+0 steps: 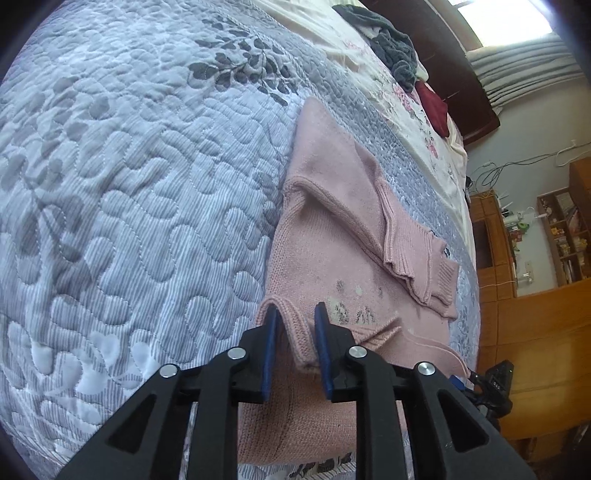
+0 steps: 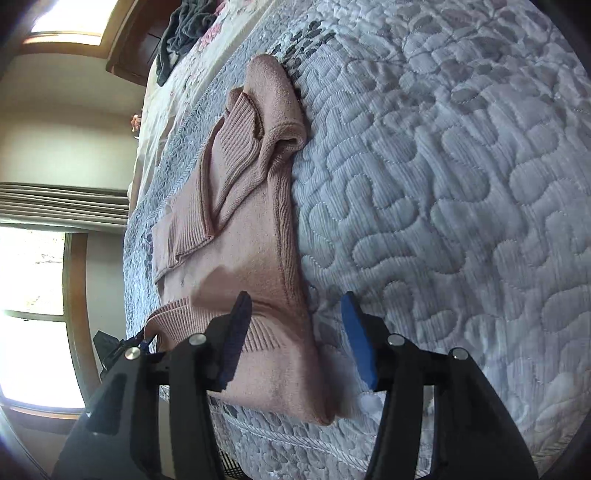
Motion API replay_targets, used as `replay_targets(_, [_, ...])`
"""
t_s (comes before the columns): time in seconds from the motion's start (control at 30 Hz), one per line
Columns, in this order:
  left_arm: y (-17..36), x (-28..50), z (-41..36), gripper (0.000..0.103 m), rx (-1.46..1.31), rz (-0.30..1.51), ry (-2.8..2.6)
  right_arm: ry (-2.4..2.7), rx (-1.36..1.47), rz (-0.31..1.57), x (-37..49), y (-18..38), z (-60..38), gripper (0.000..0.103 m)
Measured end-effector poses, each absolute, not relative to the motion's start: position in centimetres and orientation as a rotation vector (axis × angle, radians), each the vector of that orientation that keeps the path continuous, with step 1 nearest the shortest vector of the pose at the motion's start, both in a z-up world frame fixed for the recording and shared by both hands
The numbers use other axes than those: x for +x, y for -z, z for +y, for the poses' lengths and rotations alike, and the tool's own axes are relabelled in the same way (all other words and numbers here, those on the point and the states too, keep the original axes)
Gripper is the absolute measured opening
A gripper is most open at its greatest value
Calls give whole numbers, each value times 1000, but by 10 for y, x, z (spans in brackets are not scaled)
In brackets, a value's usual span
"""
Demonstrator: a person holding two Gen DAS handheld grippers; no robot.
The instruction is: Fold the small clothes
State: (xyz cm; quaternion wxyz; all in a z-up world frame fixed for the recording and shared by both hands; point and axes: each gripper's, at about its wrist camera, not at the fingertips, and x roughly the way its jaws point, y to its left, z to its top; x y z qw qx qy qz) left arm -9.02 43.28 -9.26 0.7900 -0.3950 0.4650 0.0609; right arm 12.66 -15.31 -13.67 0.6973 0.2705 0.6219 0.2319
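- Sweater (image 1: 332,236) lies partly folded near the bed (image 1: 110,184) edge.
- Left tongs (image 1: 295,347) part-open around a knit fold, not clamped: a lift may slip.
- Right tongs (image 2: 295,339) wide open, straddling the sweater's side edge, holding nothing; closing could grab quilt.

I see a bed under a pale quilted cover (image 1: 129,184) stitched with grey leaves. At two o'clock in the left view stands a dark wooden headboard (image 1: 461,81), with a bright window (image 1: 509,22) above it. At three o'clock, wooden shelves (image 1: 565,236) line a pale wall. In the right view, sunlit windows (image 2: 33,325) glare at nine o'clock.
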Motion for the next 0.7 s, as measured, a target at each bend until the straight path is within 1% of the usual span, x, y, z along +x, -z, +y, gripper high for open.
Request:
replay_targets(0.03, [87, -94, 436, 39, -841, 973, -149, -519, 580, 1377, 125, 133, -157, 49])
replay_targets(0.13, [73, -99, 442, 39, -808, 934, -171, -527, 498, 1357, 119, 123, -160, 49])
replay_targets(0.27, [59, -87, 428, 42, -635, 968, -150, -546, 377, 1314, 116, 107, -150, 49])
replay_targets(0.37, [57, -72, 405, 49, -483, 1010, -115, -577, 255, 1283, 115, 98, -125, 50])
replay_targets(0.5, [67, -53, 374, 49, -297, 1065, -85, -605, 118, 1285, 118, 101, -86, 50])
replay_targets(0.7, [95, -35, 356, 49, -158, 1146, -113, -594, -8, 1307, 125, 121, -49, 49])
